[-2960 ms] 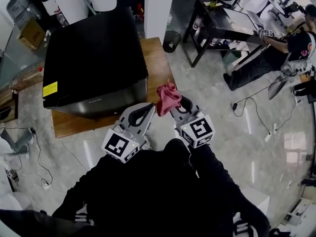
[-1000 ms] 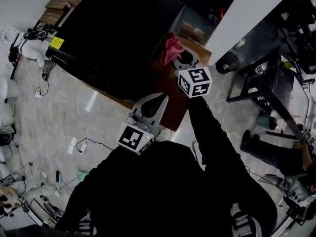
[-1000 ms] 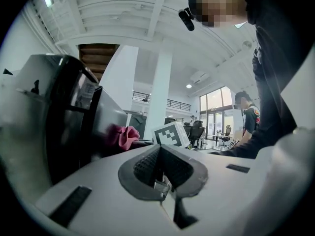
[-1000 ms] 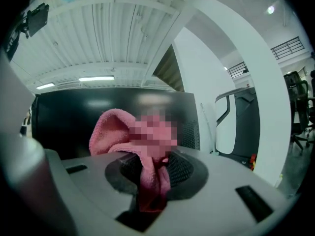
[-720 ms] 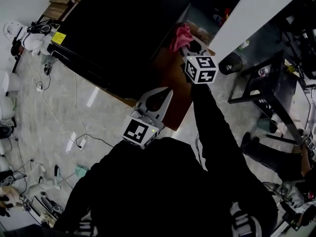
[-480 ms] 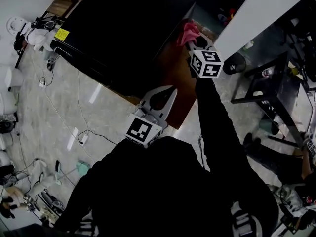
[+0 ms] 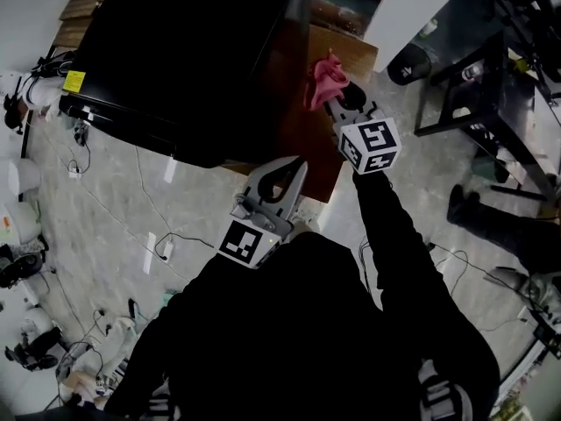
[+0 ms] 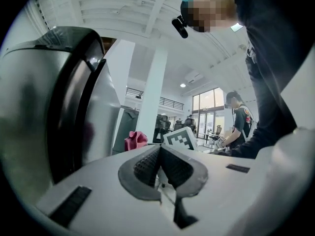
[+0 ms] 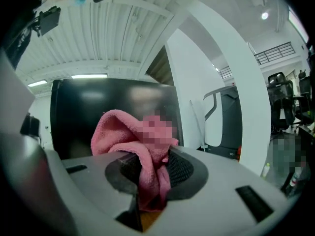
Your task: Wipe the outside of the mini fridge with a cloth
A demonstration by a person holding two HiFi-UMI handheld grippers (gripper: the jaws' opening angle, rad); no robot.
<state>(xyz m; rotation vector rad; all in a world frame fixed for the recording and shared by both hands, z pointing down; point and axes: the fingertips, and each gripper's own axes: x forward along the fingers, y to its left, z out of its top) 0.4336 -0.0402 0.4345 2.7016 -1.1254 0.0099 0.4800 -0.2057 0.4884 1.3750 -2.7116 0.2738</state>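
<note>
Right gripper (image 7: pixel 335 102) is clamped on a pink cloth (image 7: pixel 324 77) beside the black mini fridge (image 7: pixel 175 51), above the wooden platform's (image 7: pixel 346 49) right edge; left gripper (image 7: pixel 296 165) is closed and empty (idle); the bunched cloth may slip free under wiping pressure

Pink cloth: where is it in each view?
Head view: pink cloth upper centre, at the tips of the right gripper, beside the mini fridge.
Left gripper view: pink cloth small, left of centre, beyond the jaws.
Right gripper view: pink cloth centre, clamped in the jaws.
Shared landmark: the mini fridge.
</note>
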